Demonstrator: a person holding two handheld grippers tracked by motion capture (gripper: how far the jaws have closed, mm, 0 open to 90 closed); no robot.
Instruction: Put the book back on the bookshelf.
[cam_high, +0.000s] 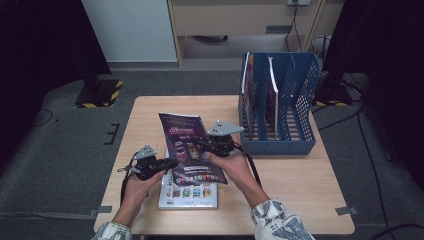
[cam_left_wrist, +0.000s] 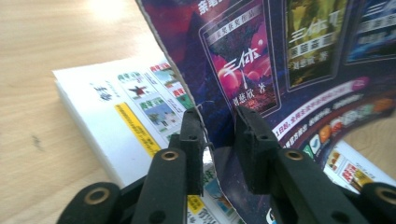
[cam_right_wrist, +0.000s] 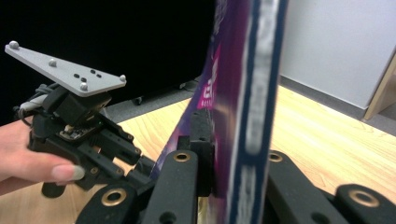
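Magazine (cam_high: 190, 150), purple-covered and glossy, was held lifted above the table (cam_high: 295, 190) between the two grippers, over a second, white-covered magazine (cam_high: 188, 192) that lay flat beneath it.

Nearest, in the left gripper view, the left gripper (cam_left_wrist: 219, 140) was seen with its two black jaws standing slightly apart, the lower left edge of the purple cover passing between them; whether the pads actually pressed the paper could not be told, as a narrow gap remained on the right-hand side. The cover was curled, bowing upward and away from the jaws.

In the right gripper view, the right gripper (cam_right_wrist: 233, 149) was seen with its jaws pressed together on the magazine's right edge, which ran edge-on straight up from between them. The left gripper (cam_right_wrist: 84, 126) appeared beyond it, to the left of the jaws.

From the high view, the magazine's long axis was seen to run away from the person, tilted slightly left, with the left gripper (cam_high: 150, 164) at its near left edge and the right gripper (cam_high: 216, 142) at its right edge, farther along.

Farthest, ahead and to the right of the right jaws, a blue file rack (cam_high: 278, 145) stood upright with its slots open upward. The right hand was judged the nearer to it, so any insertion would require the long axis to be stood on end and aligned with a slot.
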